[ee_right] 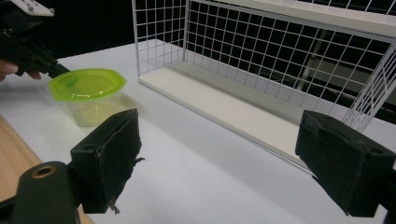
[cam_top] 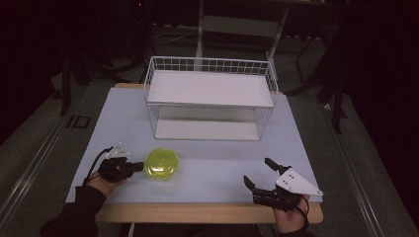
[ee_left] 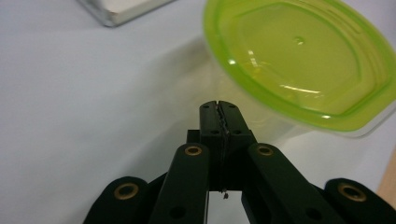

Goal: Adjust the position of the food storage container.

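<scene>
A clear plastic container with a lime-green lid [cam_top: 161, 164] stands on the white table, left of the middle. My left gripper [cam_top: 141, 167] lies level just to its left, with the jaws pressed together and nothing between them. In the left gripper view the shut tip [ee_left: 218, 105] sits under the lid's rim [ee_left: 299, 60], right by the clear wall; I cannot tell whether it touches. My right gripper [cam_top: 257, 171] rests near the front right edge with its jaws wide apart and empty. In the right gripper view the container [ee_right: 88, 86] and the left gripper [ee_right: 60, 71] show beyond the open right gripper [ee_right: 224, 158].
A white two-level wire rack [cam_top: 210, 94] stands at the back middle of the table, its open side towards me; its lower shelf [ee_right: 233, 109] lies bare. The table's wooden front edge [cam_top: 207, 212] runs below both hands. The surroundings are dark.
</scene>
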A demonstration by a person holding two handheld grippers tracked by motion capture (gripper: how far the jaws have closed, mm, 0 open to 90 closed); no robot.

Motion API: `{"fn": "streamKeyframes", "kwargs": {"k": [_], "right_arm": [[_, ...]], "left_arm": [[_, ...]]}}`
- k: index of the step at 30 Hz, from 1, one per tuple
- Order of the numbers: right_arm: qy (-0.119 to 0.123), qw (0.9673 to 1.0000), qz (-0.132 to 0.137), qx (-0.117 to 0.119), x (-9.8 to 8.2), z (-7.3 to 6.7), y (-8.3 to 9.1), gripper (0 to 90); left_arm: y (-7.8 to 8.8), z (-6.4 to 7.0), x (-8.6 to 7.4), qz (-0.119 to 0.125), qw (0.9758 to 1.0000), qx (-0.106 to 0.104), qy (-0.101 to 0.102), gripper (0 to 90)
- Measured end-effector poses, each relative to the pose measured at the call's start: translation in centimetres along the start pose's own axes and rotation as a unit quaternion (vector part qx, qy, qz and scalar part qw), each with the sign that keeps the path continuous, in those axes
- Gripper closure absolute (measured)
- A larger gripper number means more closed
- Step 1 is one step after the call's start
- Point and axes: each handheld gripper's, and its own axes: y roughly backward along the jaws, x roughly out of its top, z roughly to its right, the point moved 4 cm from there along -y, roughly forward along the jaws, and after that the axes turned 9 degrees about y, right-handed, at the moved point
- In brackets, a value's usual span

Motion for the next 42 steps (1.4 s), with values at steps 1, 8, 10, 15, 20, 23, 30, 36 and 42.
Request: {"fn": "streamKeyframes", "kwargs": {"k": [1,8,10,15,20,23,30,36,42], "right_arm": [[0.000,1.0000,0.000,0.000,0.0,0.0,0.0,13.8],[0.000,1.0000,0.001,0.002,0.0,0.1,0.0,13.9],[-0.002,1.0000,0.000,0.003,0.0,0.1,0.1,13.9],[-0.001,1.0000,0.000,0.003,0.0,0.1,0.0,13.9],[0.000,1.0000,0.000,0.002,0.0,0.1,0.0,13.9],[-0.001,1.0000,0.000,0.002,0.0,0.1,0.1,13.9],[-0.001,1.0000,-0.001,0.002,-0.1,0.1,0.1,13.9],[-0.001,1.0000,0.000,0.000,-0.1,0.2,0.2,13.9],[0.001,1.0000,0.000,0.000,0.0,0.1,0.2,13.9]], "left_arm": [[-0.2,0.1,0.1,0.000,1.0000,-0.005,0.003,90.0],[-1.1,0.8,0.2,-0.017,0.9998,-0.012,-0.005,90.0],[-1.2,1.0,0.1,-0.019,0.9997,-0.015,-0.006,90.0],[-1.7,2.2,0.2,-0.027,0.9991,-0.031,-0.013,90.0],[-2.8,4.0,0.7,-0.035,0.9977,-0.052,-0.026,90.0],[-3.6,5.2,0.9,-0.039,0.9967,-0.062,-0.033,90.0],[-5.0,7.4,1.3,-0.050,0.9941,-0.085,-0.045,90.0],[-4.5,6.7,1.2,-0.043,0.9962,-0.070,-0.030,90.0],[-4.5,5.9,1.8,-0.022,0.9983,-0.052,-0.011,90.0]]}}
